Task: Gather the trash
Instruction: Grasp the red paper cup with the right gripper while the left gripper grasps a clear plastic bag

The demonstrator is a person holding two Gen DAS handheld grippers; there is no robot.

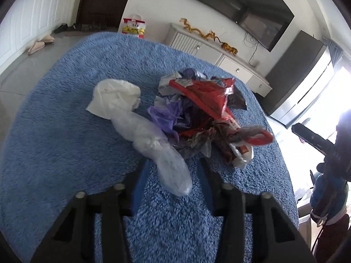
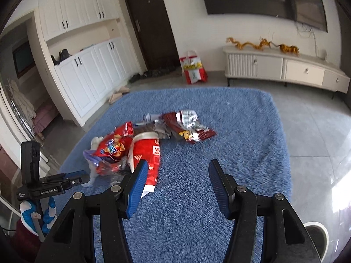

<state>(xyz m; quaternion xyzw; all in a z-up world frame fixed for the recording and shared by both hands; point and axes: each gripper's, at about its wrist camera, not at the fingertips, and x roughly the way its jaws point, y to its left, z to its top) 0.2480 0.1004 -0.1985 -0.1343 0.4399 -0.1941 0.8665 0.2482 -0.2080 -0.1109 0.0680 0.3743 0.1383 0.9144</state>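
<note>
Both hand-held grippers gape, left straddling a blurred clear bag, right over rug

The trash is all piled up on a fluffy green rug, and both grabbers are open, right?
Not quite: the rug is blue, not green, as the right wrist view shows clearly. The rest holds: the trash pile lies on it, and both the left gripper and the right gripper are open.

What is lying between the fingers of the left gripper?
In the left wrist view, the lower end of a clear plastic bag lies between the open left gripper fingers, on the blue rug.
</note>
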